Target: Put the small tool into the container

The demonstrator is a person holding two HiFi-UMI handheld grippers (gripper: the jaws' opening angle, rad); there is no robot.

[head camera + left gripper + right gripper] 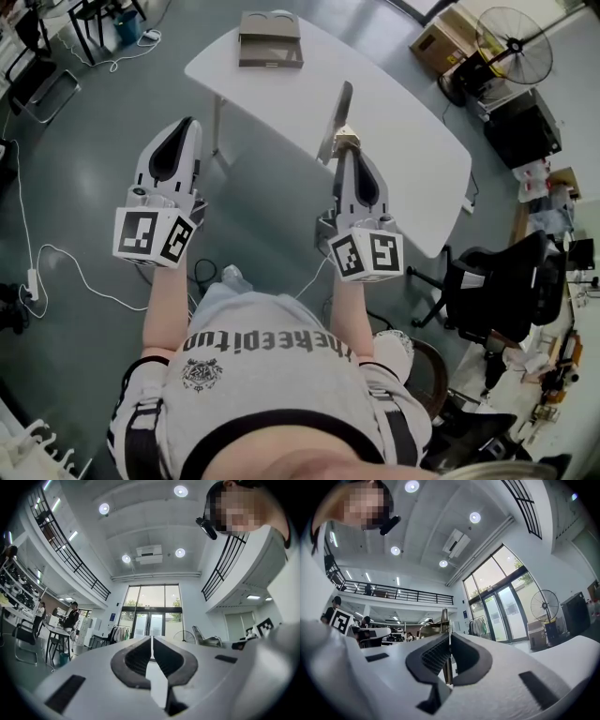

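Note:
In the head view my right gripper [345,150] is over the near edge of the white table [403,141], shut on a small tool [336,114], a thin grey metal blade with a brass-coloured base that sticks up past the jaws. In the right gripper view the tool [445,620] shows as a narrow metal strip clamped between the dark pads [436,656]. A brown container [270,39] sits at the table's far end. My left gripper [183,127] hovers over the floor left of the table, shut and empty; its jaws meet in the left gripper view [151,644].
A standing fan [514,42], a cardboard box [439,39] and a black case [520,127] stand at the right. A black office chair [506,281] is beside the table's near right corner. Cables [56,258] trail across the floor at the left. People stand by desks [71,616].

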